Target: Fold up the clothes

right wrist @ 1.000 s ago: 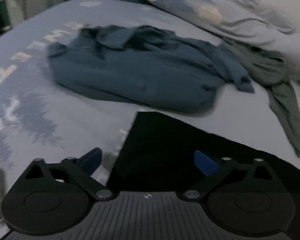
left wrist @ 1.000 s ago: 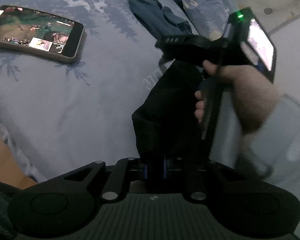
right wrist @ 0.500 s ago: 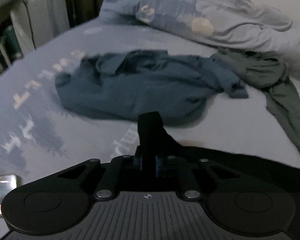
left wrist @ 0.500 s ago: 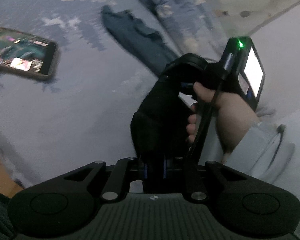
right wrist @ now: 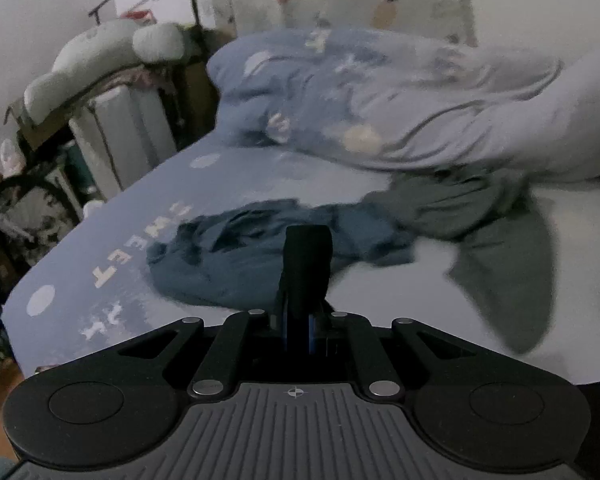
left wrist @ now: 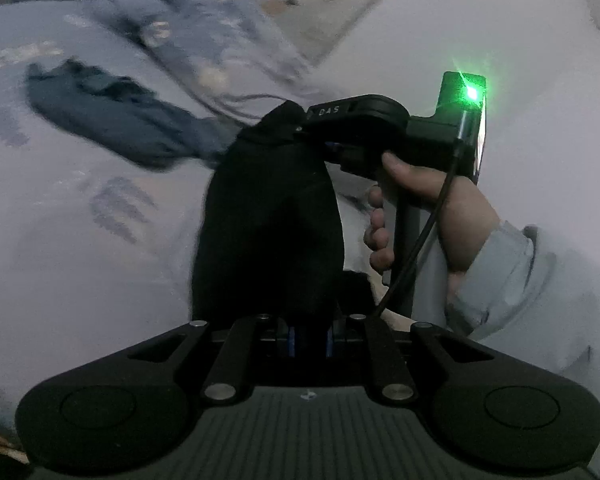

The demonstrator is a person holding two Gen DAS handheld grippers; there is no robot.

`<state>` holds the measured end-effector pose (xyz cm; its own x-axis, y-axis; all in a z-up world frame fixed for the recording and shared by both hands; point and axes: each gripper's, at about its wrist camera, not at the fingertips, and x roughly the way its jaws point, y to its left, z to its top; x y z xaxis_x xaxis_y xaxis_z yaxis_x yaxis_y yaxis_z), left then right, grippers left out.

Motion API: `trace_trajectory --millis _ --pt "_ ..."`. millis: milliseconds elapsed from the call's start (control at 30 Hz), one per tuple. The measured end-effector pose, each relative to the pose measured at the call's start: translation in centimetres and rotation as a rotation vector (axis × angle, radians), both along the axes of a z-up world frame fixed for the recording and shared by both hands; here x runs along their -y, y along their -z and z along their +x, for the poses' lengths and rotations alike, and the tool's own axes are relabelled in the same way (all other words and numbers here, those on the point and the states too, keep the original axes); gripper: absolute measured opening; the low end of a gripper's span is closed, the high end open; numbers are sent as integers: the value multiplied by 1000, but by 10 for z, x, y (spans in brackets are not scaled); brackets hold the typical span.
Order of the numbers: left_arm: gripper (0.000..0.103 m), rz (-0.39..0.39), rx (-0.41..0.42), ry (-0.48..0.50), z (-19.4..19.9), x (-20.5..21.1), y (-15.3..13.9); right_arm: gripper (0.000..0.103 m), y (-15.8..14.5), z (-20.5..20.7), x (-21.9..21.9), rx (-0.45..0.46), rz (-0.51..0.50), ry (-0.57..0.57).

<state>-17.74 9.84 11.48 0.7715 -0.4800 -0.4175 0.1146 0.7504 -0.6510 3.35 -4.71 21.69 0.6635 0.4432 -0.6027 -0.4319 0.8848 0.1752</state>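
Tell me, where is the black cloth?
The black cloth is pinched between both grippers, left and right, above the bed, near the blue shirt.

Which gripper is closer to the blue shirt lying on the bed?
Right. The right gripper hangs just in front of the blue shirt; the left gripper sits farther back, with the black garment between them.

Dim, blurry (fisheye-warped edges).
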Motion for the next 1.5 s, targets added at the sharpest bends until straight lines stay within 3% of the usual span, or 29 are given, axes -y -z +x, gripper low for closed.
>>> trace_trajectory --millis 200,367,733,867,967,1067,1133,1167,1233,1300,1333,1400,1500 --pt "16 22 7 99 15 60 -5 9 -12 -4 82 12 39 28" --pt "16 54 -14 181 38 104 1 9 1 0 151 -21 90 85" --pt "16 127 -124 298 96 188 43 11 81 28 255 -130 166 216" --pt "16 173 -172 330 111 213 68 28 114 26 276 -164 130 259" --pt "17 200 -169 335 116 225 77 37 114 17 286 -142 103 302" --pt "28 195 -178 339 121 228 83 57 98 -3 287 -63 19 331" --pt "37 191 -183 350 122 232 82 60 84 -25 279 33 -102 329" --pt "41 186 -183 357 121 234 80 60 78 -35 274 55 -115 297" --pt "57 159 -167 380 119 234 77 59 70 -53 265 49 -59 188" --pt "62 131 -149 409 118 233 74 58 72 -65 253 10 -27 93" --pt "73 127 -144 425 117 233 73 57 74 -70 247 -14 -20 50" --pt "74 138 -150 449 114 234 71 41 86 -73 241 -80 -23 26" --pt "77 115 -177 468 109 226 73 30 108 -74 249 -175 -24 44"
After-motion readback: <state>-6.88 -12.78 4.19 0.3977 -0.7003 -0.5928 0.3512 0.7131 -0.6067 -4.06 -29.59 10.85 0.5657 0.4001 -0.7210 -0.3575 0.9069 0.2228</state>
